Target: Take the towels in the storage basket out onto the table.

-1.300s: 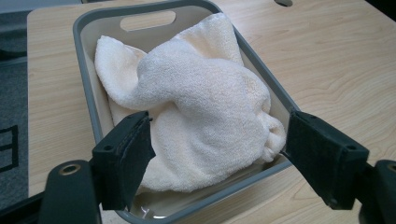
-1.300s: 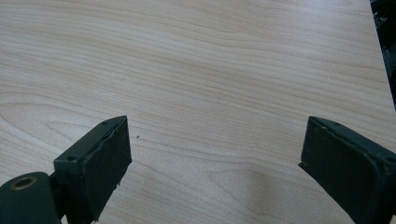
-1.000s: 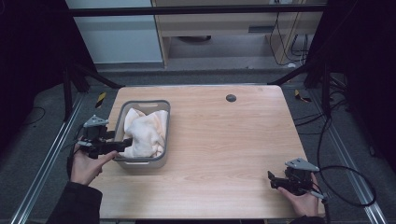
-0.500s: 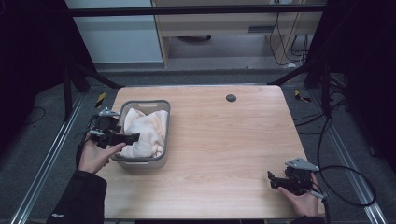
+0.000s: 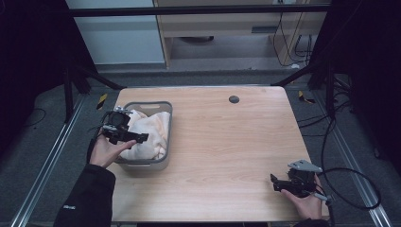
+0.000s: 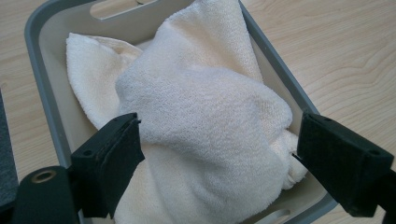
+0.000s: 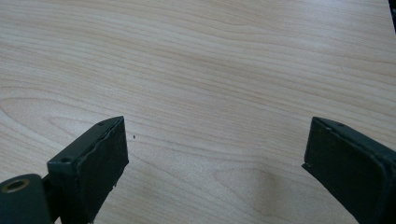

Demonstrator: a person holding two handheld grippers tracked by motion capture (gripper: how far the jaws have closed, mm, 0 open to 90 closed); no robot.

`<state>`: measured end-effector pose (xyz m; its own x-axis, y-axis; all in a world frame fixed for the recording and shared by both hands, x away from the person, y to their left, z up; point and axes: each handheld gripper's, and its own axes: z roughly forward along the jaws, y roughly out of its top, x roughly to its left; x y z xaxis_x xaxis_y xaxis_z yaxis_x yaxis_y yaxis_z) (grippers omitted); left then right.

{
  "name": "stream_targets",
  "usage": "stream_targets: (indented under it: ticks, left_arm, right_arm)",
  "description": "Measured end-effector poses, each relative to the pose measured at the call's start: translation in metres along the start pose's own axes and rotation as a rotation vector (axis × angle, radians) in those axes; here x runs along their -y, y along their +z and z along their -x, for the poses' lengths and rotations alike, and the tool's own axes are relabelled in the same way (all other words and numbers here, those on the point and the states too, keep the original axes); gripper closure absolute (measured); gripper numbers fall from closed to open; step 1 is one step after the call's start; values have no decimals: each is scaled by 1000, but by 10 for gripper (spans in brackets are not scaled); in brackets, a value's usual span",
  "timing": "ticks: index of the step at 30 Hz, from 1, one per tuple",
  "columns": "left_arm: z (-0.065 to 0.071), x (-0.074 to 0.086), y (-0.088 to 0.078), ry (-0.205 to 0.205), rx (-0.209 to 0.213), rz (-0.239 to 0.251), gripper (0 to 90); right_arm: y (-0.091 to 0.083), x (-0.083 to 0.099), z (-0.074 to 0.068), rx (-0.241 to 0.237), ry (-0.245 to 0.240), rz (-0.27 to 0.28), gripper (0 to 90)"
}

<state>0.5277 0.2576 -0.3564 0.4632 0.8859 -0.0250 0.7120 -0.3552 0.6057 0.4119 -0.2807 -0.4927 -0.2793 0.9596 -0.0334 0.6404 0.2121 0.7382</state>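
The cream terry-cloth towel (image 5: 149, 135) lies bunched in a heap inside the grey plastic rectangular basket (image 5: 163, 163), which stands at the left side of the pale wooden table (image 5: 227, 151), its long sides running away from the person. The left gripper (image 5: 142, 137) hangs over the near-left part of the basket, pointing across it toward the table's middle, so the towel lies directly ahead of and beneath the jaws. In the left gripper view the towel's highest fold (image 6: 205, 116) bulges up between the two black jaws, which stand wide apart and have just been opening; the cloth sits between them but the pads do not seem to press on it. By my reading the coming move turns on this: the heap is already inside the gap, with its bulk running from the near edge toward the far handle slot, so a short drop and a squeeze would take it. The left hand (image 5: 106, 151) is by far the nearer; the right gripper (image 5: 275, 184) rests low at the table's near-right corner, well apart from the basket, its jaws spread over bare wood. Much is hard to make out: the towel's edges and corners are buried in its folds, the basket's floor is covered, the near wall is cut off at the bottom of the left gripper view, and whether more than one cloth lies there I cannot tell.
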Motion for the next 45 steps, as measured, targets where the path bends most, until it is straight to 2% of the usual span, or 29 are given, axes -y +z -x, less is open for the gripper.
stream_targets:
  ticks: [12,27,34,36,38,44,45]
  left_arm:
    - [1,-7,21,23,-16,-65,78]
    - [-3,3,54,9,-10,-143,57]
    - [-4,7,63,-10,5,-155,64]
    - [-6,8,65,-21,14,-165,77]
    - [-9,9,66,-49,31,-166,115]
    - [-8,10,68,-58,40,-183,244]
    - [-9,10,68,-77,43,-192,276]
  right_arm:
    - [1,0,0,-9,0,-10,50]
    - [3,0,0,-14,-9,-31,36]
    - [4,0,-1,-10,-12,-35,36]
    - [4,0,-1,-9,-14,-35,36]
    - [4,0,-1,-9,-13,-36,36]
    - [4,0,-1,-11,-14,-37,36]
    - [4,0,-1,-11,-14,-37,36]
